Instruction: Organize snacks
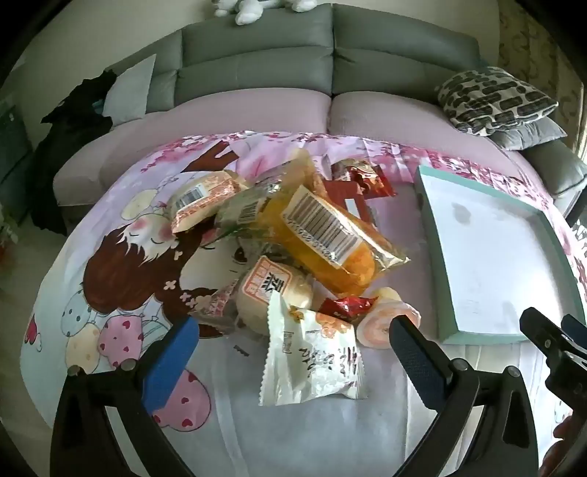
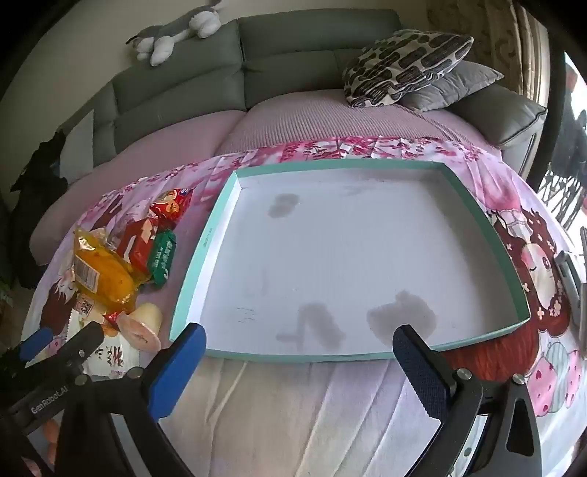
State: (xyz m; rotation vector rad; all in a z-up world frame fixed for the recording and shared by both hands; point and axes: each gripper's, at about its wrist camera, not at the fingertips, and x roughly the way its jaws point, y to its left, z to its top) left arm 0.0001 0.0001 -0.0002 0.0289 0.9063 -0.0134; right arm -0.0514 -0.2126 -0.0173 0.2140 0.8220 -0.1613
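Observation:
A pile of wrapped snacks lies on the cartoon-print cloth: a yellow packet with a barcode, a round bun packet, a white packet with black writing, a small red wrapper and a pink roll. My left gripper is open, its fingers either side of the white packet, just above it. A shallow teal-rimmed box with a white, stained floor stands to the right of the pile. My right gripper is open and empty at the box's near rim.
Red and green packets lie between the pile and the box. A grey sofa with a patterned cushion and a plush toy stands behind the table. The right gripper shows in the left wrist view.

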